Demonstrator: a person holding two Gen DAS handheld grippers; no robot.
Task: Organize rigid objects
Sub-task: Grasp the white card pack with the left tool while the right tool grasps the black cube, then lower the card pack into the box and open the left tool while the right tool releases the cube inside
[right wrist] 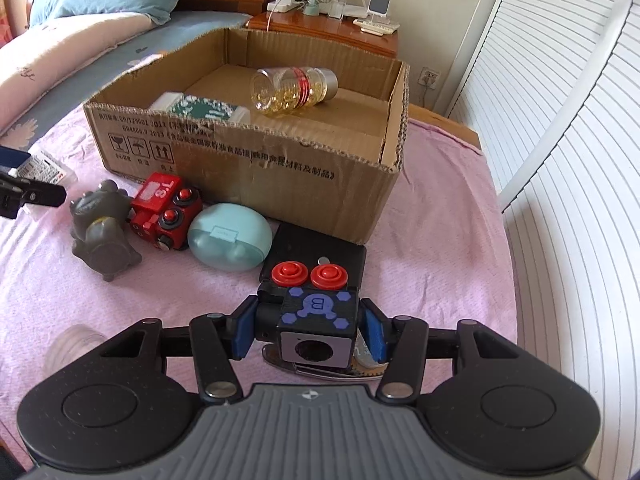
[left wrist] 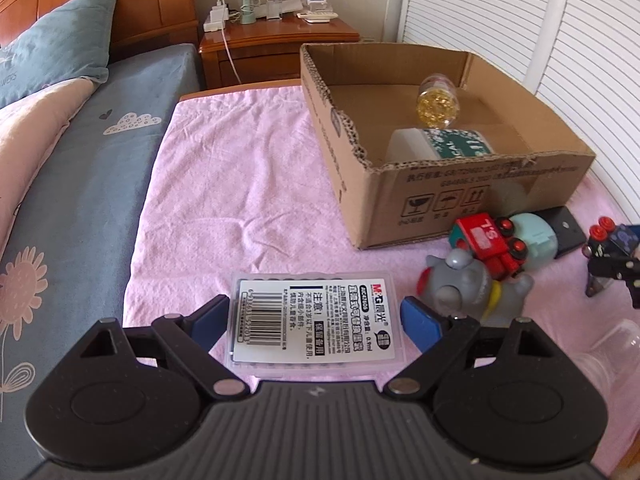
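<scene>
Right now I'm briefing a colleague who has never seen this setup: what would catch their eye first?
Probably the cardboard box on the pink cloth, holding a tipped jar of yellow capsules. Next, the toys in front of it: a grey figure, a red train and a teal case. Each gripper also frames something: the left a clear labelled case, the right a black toy block.

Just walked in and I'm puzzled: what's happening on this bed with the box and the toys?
Someone is tidying small things into a cardboard box, using a handheld gripper in each hand. The left gripper straddles a clear plastic case, with a gap at its right finger. The right gripper straddles a black toy block. A bottle and a white container already lie in the box; other toys wait outside.
</scene>
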